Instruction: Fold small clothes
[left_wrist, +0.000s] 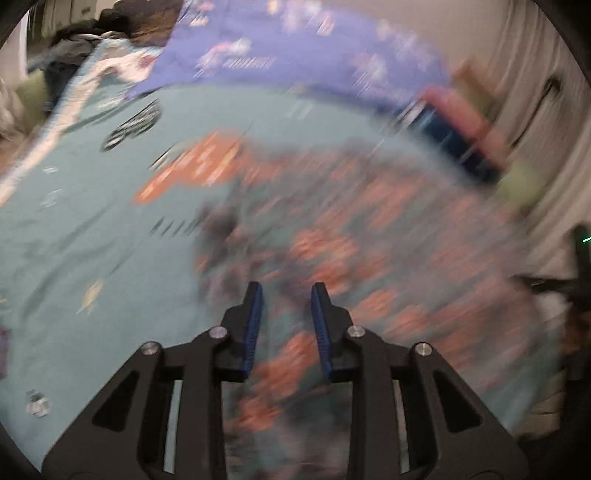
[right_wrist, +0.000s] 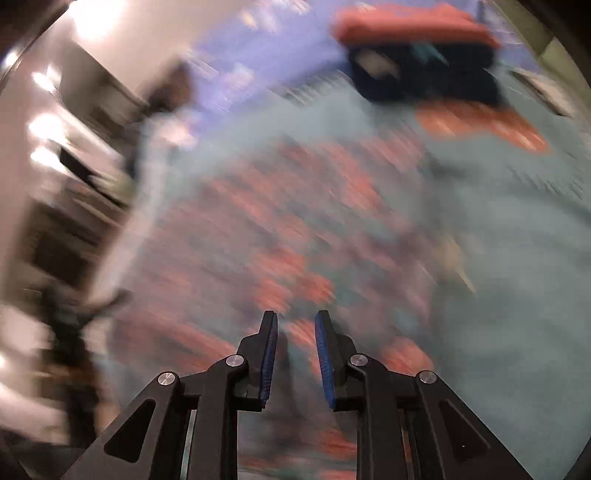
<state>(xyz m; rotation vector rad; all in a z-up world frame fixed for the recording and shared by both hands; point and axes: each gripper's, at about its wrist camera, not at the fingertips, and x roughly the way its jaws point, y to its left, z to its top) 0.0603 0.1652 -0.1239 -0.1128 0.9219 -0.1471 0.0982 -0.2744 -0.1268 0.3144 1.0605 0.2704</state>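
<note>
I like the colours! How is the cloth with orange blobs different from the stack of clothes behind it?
The grey-teal patterned cloth with orange blobs lies spread out wide on the teal bedsheet; the stack of folded clothes sits compact and piled. The cloth is speckled; the stack shows plain orange-red and dark navy layers. Both rest on the same bedsheet.

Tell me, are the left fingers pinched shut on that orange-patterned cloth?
No. In the left wrist view the left gripper's blue fingers stand apart, with the blurred orange-patterned cloth lying beyond and below them, not clamped.

Matt teal cloth bedsheet (left_wrist: 74, 240), soft patterned cloth garment (left_wrist: 369, 258), ribbed blue fingers (left_wrist: 253, 325) on black plastic.
</note>
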